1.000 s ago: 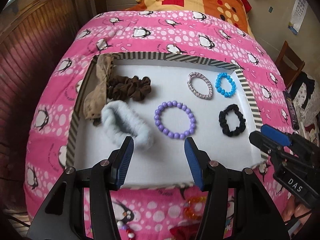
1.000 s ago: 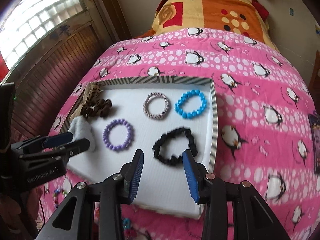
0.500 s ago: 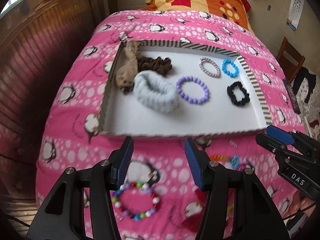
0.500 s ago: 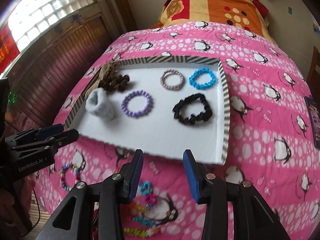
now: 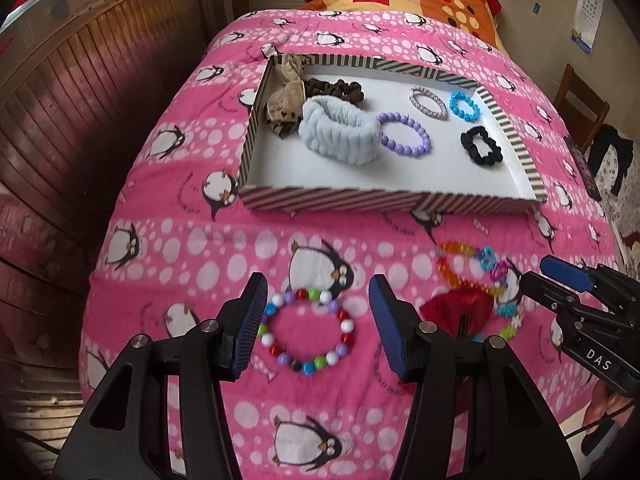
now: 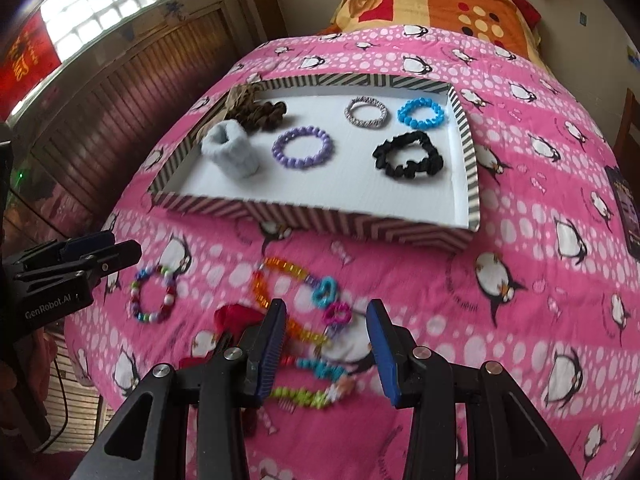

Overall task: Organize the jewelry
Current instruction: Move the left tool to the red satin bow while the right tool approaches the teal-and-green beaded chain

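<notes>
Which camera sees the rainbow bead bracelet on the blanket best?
The left wrist view: the rainbow bead bracelet lies whole and close between the open left claw. The right wrist view shows it small and blurry at the left edge.

Open left tool point(image 5: 318, 322) frames multicolored bead bracelet point(image 5: 307, 332) on blanket point(image 5: 224, 248).

We see soft, even daylight entering through the window point(image 6: 120, 8) at upper left of the right wrist view, slightly overexposed. Strong fisheye curvature and dark vignetting frame both views. The lower centre is smeared by motion blur; shadows stay faint.
</notes>
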